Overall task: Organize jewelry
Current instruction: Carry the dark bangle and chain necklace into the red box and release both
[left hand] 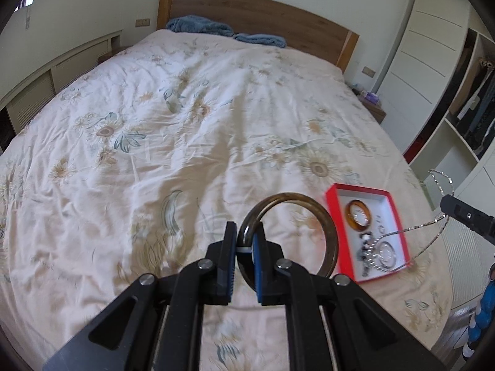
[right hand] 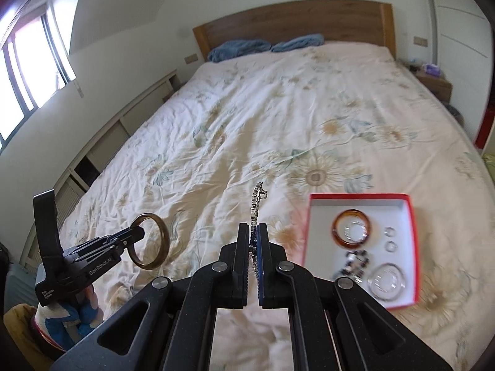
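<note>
The left tool (left hand: 246, 236) is clenching the rim of a dark brown translucent bangle (left hand: 324, 232), holding it upright above the floral bed quilt (left hand: 185, 130). The right tool (right hand: 253, 238) is pinching a silver chain (right hand: 255, 207) between its closed fingers, the chain's clasp end sticking up past the tips. A red-walled, white-lined open box (right hand: 414, 216) is lying on the quilt to the right of both tools, holding an amber bangle (right hand: 337, 232), clear rings and a dark beaded piece.
</note>
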A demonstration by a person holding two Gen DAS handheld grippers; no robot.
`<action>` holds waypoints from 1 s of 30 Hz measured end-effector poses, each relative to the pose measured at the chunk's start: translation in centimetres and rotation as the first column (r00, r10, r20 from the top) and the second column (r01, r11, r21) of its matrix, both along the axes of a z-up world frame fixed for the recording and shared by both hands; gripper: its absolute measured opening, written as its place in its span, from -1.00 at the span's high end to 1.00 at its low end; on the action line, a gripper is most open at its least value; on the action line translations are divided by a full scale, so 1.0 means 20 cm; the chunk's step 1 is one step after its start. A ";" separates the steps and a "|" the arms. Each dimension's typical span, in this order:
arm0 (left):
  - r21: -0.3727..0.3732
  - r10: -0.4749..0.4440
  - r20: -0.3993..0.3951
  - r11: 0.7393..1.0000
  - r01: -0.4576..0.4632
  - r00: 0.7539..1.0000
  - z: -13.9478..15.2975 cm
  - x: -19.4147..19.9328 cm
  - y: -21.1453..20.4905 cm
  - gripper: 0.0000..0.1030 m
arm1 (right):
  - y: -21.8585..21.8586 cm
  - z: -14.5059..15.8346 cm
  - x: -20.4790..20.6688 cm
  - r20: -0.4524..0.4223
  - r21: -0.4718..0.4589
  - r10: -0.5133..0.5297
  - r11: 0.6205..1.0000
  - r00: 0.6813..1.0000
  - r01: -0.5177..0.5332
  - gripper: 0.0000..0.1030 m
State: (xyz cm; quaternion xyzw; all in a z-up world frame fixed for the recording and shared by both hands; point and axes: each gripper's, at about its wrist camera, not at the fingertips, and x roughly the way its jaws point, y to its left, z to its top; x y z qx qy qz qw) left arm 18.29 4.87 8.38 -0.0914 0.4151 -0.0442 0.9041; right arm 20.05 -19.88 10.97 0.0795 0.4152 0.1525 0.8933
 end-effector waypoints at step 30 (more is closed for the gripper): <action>0.047 -0.228 -0.095 0.971 0.233 0.969 -0.18 0.14 -0.96 0.82 | -0.74 -0.17 -0.08 -0.034 0.005 -0.173 0.985 0.984 0.174 0.92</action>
